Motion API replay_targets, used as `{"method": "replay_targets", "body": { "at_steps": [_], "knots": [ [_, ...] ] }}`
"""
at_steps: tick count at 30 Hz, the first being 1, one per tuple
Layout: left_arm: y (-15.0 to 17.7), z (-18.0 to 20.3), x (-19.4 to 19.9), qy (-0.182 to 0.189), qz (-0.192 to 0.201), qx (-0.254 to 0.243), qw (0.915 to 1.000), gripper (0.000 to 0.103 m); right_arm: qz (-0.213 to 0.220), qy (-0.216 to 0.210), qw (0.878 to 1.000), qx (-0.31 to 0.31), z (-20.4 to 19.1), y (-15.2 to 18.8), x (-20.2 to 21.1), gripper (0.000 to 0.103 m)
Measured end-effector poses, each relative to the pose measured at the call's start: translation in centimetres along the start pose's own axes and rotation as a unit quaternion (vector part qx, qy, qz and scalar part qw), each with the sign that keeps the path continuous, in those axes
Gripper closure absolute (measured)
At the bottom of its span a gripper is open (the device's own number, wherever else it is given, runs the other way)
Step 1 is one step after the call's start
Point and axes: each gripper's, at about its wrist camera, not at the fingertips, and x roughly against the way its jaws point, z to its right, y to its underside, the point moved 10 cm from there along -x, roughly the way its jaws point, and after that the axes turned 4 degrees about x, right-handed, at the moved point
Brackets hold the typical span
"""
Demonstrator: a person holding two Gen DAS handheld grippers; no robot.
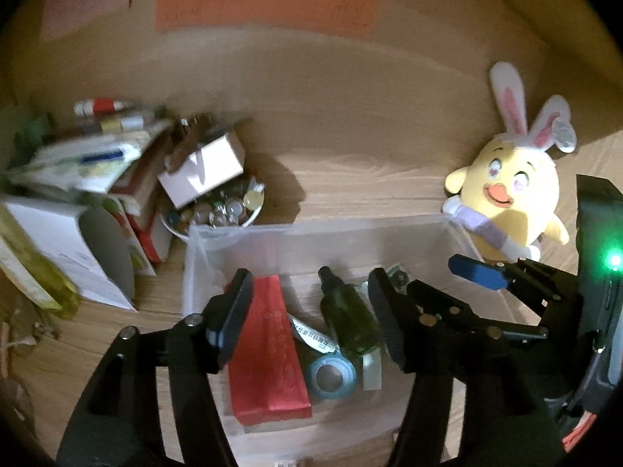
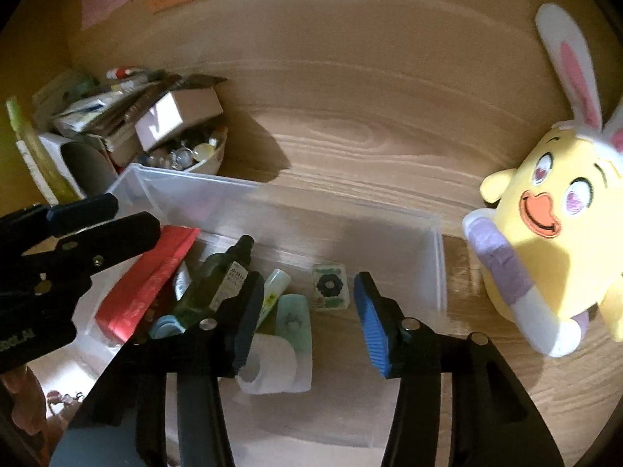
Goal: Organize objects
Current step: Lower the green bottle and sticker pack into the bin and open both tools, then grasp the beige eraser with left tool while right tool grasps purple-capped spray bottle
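Open left gripper [image 1: 311, 315] above green bottle [image 1: 346, 319] in clear bin [image 1: 241, 233].

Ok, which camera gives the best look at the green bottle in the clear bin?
The left wrist view: the green bottle shows nearly whole, cap to base, between open fingers. In the right wrist view, the bottle is partly hidden behind a finger, though its label shows.

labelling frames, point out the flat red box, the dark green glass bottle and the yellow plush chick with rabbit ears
flat red box [image 1: 272, 350], left wrist view, middle of its top face
dark green glass bottle [image 1: 346, 315], left wrist view, its body
yellow plush chick [image 2: 560, 233], right wrist view, its belly
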Motion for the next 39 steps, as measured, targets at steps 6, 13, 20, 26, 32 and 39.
{"method": "replay_targets", "body": {
  "at_steps": [6,13,20,26,32,39],
  "knots": [
    [-0.5,0.4,4.3,-0.007,0.035,-0.026,0.9990,0.027,0.038,0.010,0.999,0.007,-0.1,-0.3,3.5,0.044],
    [-0.1,0.4,8.7,-0.015,0.066,-0.045,0.9967,0.021,0.088,-0.008,0.996,-0.004,0.0,-0.4,9.0,0.044],
    [2.4,-1.0,11.1,-0.026,0.066,-0.054,0.9960,0.018,0.113,-0.005,0.993,-0.010,0.5,1.0,11.6,0.043],
    [5.8,-2.8,10.9,-0.043,0.039,-0.059,0.9966,0.018,0.104,0.000,0.994,-0.013,0.9,4.0,11.7,0.043],
    [8.9,-4.2,10.2,-0.047,0.013,-0.049,0.9976,0.018,0.090,-0.011,0.996,-0.017,0.4,6.8,11.1,0.043],
    [11.6,-4.7,9.0,-0.044,-0.016,-0.040,0.9981,0.018,0.062,-0.038,0.997,-0.026,-0.9,10.4,10.2,0.043]
  ]
}}
